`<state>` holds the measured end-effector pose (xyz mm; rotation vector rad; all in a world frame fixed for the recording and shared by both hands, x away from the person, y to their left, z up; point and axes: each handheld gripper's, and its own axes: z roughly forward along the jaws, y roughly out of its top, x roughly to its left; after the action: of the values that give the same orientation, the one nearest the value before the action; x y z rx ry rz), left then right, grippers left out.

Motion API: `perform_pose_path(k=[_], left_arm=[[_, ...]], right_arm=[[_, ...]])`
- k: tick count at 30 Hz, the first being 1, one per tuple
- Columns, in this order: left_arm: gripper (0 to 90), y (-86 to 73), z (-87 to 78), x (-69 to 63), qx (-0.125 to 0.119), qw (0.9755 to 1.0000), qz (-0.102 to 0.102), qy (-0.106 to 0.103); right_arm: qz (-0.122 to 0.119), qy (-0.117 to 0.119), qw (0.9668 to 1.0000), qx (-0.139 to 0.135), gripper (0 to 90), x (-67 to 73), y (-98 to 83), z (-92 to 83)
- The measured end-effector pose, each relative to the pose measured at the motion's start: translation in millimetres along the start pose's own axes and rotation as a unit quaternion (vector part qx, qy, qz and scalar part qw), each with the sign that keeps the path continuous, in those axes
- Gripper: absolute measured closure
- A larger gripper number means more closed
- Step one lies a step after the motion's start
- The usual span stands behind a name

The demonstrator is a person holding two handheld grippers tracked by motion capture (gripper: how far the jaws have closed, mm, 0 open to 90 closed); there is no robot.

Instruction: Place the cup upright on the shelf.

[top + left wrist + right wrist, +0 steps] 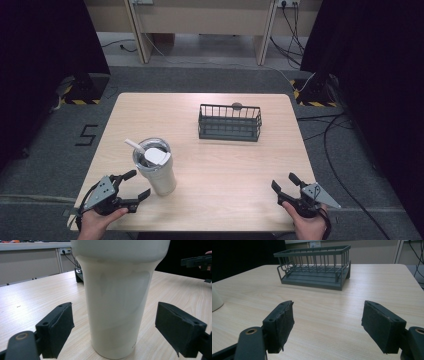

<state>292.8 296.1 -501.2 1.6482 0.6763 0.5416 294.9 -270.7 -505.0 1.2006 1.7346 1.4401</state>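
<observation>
Left claw (136, 185): jaws spread wide, one pad on either side of the tall cream-white tapered tumbler (156, 170), neither pad touching its wall; the left gripper view confirms a clear gap on both flanks of the tumbler (120, 302). The tumbler stands upright on the light wood-grain table (225, 165), at its near-left part, carrying a white lid and a white straw (134, 145) that leans to the left. Right claw (286, 182): jaws likewise apart and holding nothing, resting low over the near-right edge of the table, well apart from the tumbler. Beyond it, toward the far side, stands the dark grey wire basket (314, 267), empty as far as can be seen. Assessment: work is at its opening stage. Approach to the tumbler is made; closure, lift and any transfer remain outstanding.
</observation>
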Motion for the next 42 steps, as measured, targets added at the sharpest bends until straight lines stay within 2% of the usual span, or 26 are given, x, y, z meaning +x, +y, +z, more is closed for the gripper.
perform_pose_path(k=[14, 24, 29, 38, 42], left_arm=[[14.3, 0.7, 3.7, -2.6, -0.003, 1.0, -0.001, -0.006], [14.3, 1.6, 18.4, -5.0, 0.004, 0.9998, 0.002, -0.018], [14.3, 3.2, 23.8, -4.5, 0.001, 0.9998, -0.001, -0.019], [12.6, 4.9, 37.1, -0.5, -0.003, 0.9995, -0.024, -0.021], [11.1, 7.6, 44.2, 0.4, -0.005, 0.9995, -0.024, -0.022]], right_arm=[[0.004, -0.003, 1.0, 0.004, 25.1, 0.9, -0.4, 2.1], [0.0, 0.001, 1.0, 0.006, 24.9, 2.0, 0.9, 5.1], [0.0, 0.004, 0.9999, 0.009, 24.9, 2.9, 0.5, 6.4], [0.0, 0.006, 0.9999, 0.014, 24.9, 4.5, 0.4, 8.6], [0.002, 0.008, 0.9998, 0.017, 24.9, 5.2, 0.2, 9.4]])
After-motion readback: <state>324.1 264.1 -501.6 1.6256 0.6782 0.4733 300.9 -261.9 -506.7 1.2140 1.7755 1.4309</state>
